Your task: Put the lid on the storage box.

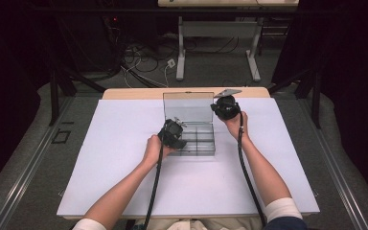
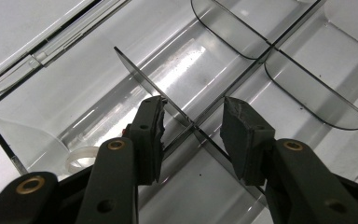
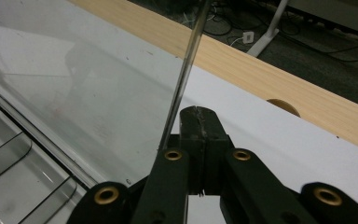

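A clear plastic compartment box (image 1: 206,148) sits on the white table top (image 1: 124,158), with its lid (image 1: 187,105) standing upright at the back. My left gripper (image 1: 172,133) hangs over the box's left side. In the left gripper view it (image 2: 193,116) is open, its jaws straddling a thin clear divider (image 2: 135,67) without pressing it. A small white ring (image 2: 79,158) lies in the compartment beside the left jaw. My right gripper (image 1: 225,108) is at the lid's upper right corner. It (image 3: 199,114) is shut, with the lid's edge (image 3: 186,60) just to the left of the jaws.
The table's wooden back edge (image 3: 270,70) runs behind the white top. Beyond it are floor cables (image 1: 139,62) and the legs of another table (image 1: 180,52). Dark curtains stand on both sides. Curved inner dividers (image 2: 223,32) split the box's other compartments.
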{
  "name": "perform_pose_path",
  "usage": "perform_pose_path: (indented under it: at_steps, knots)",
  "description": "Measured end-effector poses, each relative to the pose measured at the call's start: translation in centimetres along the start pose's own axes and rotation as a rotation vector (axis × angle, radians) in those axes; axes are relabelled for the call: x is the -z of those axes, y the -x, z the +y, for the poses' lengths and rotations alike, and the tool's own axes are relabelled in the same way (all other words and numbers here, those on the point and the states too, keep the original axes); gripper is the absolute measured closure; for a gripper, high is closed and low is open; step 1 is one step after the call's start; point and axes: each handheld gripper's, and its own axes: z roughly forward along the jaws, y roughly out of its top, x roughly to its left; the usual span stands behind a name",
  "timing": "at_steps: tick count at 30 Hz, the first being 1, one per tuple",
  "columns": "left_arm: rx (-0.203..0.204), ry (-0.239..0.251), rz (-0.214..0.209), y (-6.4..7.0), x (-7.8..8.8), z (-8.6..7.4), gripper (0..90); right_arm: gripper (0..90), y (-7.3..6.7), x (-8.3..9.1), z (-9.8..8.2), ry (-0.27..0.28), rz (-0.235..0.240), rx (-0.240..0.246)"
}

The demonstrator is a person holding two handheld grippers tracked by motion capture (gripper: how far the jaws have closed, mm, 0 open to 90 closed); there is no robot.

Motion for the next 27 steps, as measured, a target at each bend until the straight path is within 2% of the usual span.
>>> perform_pose_path:
  at_steps: [5,7,11,13,16,18,21,23,25,27]
  knots:
    - [-0.005,-0.004,-0.011,-0.3,0.0,-0.1,57.0,90.0,0.0,0.2,-0.1,0.002,0.003,0.0]
    - [-0.006,0.018,0.011,-0.4,0.1,-0.1,43.5,90.0,0.0,0.3,-0.2,0.008,0.01,0.001]
    - [0.007,0.112,0.064,-0.8,2.2,0.5,20.8,90.0,-0.2,0.5,-0.3,0.009,0.015,0.009]
    - [0.016,0.172,0.1,-1.3,3.5,0.9,15.7,90.0,-0.2,0.7,-0.3,0.013,0.017,0.012]
    - [0.037,0.233,0.153,-2.3,5.1,1.3,9.6,90.0,-0.3,0.8,-0.4,0.014,0.017,0.017]
    - [0.055,0.268,0.189,-3.0,5.9,1.6,9.5,90.0,-0.3,0.9,-0.4,0.018,0.019,0.02]
    - [0.053,0.303,0.224,-4.0,6.7,2.1,15.9,90.0,-0.4,1.1,-0.4,0.02,0.022,0.026]
    - [0.038,0.305,0.211,-4.9,7.0,2.6,24.4,90.0,-0.4,1.1,-0.5,0.019,0.018,0.034]
    - [0.038,0.318,0.213,-5.6,7.3,3.0,27.4,90.0,-0.5,1.3,-0.4,0.018,0.02,0.031]
    - [0.033,0.322,0.194,-6.1,7.4,3.2,35.0,90.0,-0.6,1.4,-0.4,0.015,0.018,0.033]
